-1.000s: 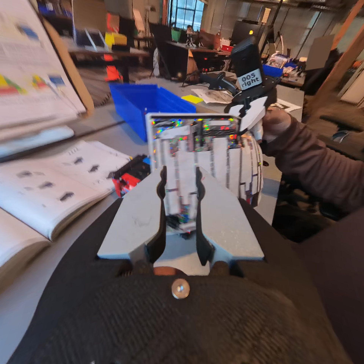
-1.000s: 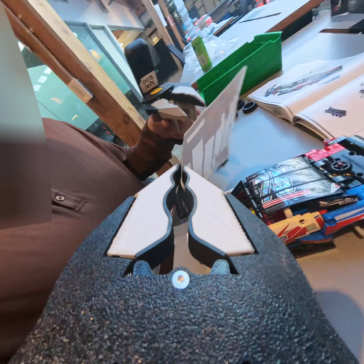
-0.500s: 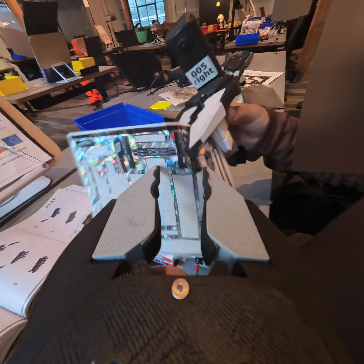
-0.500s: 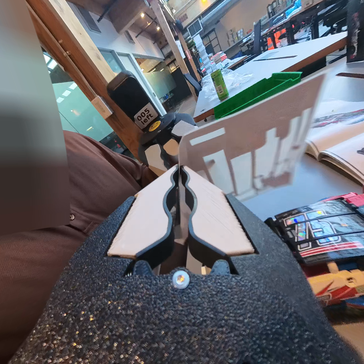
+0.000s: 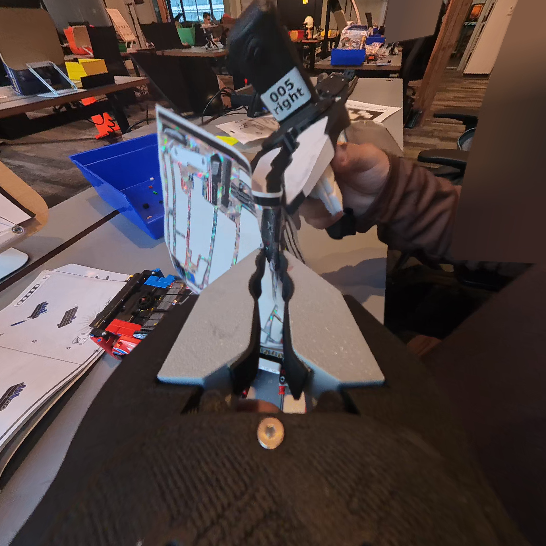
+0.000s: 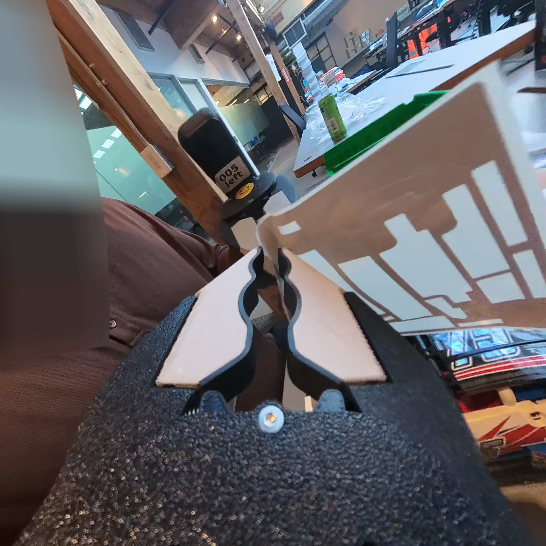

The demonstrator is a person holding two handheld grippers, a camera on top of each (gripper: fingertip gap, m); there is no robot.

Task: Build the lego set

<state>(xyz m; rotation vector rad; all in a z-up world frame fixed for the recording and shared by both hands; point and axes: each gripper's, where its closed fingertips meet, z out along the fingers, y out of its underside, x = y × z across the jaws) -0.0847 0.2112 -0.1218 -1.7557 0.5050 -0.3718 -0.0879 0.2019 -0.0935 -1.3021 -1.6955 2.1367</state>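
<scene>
Sticker sheet [image 5: 204, 206], shiny and mostly picked over, hangs in the air above the part-built car [image 5: 139, 310], held between both tools. Left gripper [image 5: 270, 260] is nipped tight on a dark strip at the sheet's near edge; right gripper [image 6: 270, 251] pinches the sheet's corner, its jaws almost together. Peeling looks like the step in hand, though blur makes it hard to say which decal is lifting. Best to draw the two grips apart slowly, keeping the sheet taut and flat, so the strip comes away uncreased before going onto the car.
</scene>
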